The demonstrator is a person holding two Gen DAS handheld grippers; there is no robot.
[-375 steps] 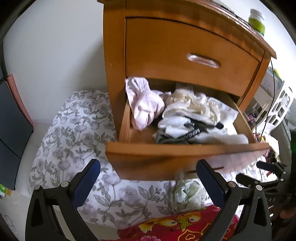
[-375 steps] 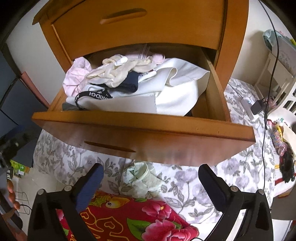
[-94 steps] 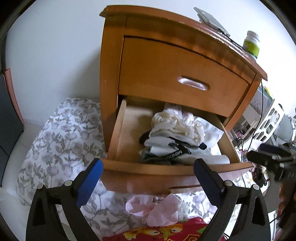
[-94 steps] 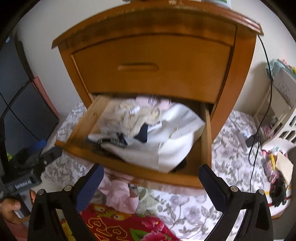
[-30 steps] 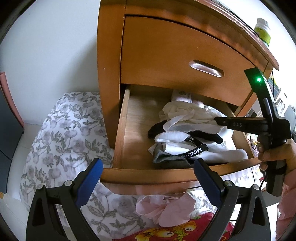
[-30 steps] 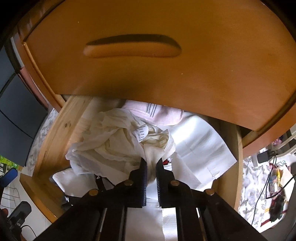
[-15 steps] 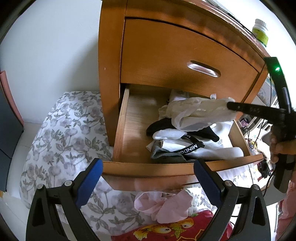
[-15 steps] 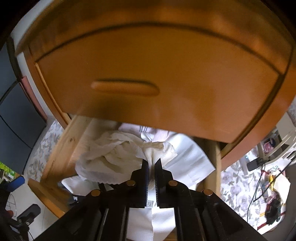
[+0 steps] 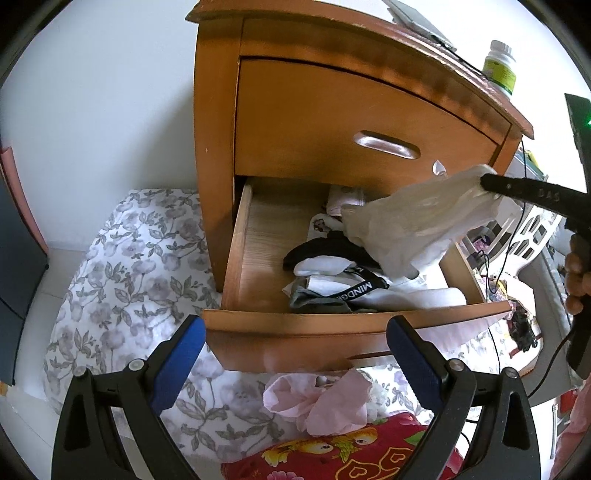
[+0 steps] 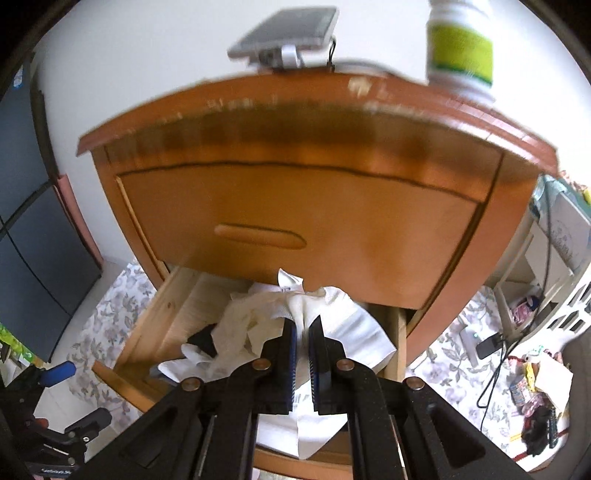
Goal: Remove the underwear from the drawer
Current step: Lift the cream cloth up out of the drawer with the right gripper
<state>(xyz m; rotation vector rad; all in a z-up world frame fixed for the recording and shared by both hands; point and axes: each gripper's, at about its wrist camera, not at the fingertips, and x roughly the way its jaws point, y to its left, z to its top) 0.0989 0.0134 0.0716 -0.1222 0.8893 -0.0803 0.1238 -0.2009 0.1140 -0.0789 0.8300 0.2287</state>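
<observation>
1. Cream underwear (image 9: 413, 225) hangs in the air above the open drawer (image 9: 332, 325), off the pile inside; one end is bunched in the right gripper (image 10: 303, 343), the rest drapes down toward the drawer's right half.
2. Right gripper: fingers nearly together, clamped on the cream fabric w/ a white tag sticking up just beyond the tips. In the left wrist view its black finger reaches in from the right of the drawer, a hand (image 9: 576, 273) on the handle.
3. Left gripper (image 9: 295, 354): fingers spread wide, nothing between the blue pads (image 9: 177, 358); sits in front of the drawer, apart from it.
4. Inside the drawer: pile of clothes (image 9: 343, 284) on the right half, black, white and grey pcs, one w/ a black lettered band. Left half is bare wood.
5. Below the drawer front: pink garment (image 9: 317, 398) on the floral sheet (image 9: 129, 258), next to a red patterned cloth (image 9: 332, 458).
6. Above the drawer: closed upper drawer of the nightstand (image 9: 218, 147); on top, a green-label bottle (image 9: 500, 70) and a flat grey device (image 10: 288, 29).
</observation>
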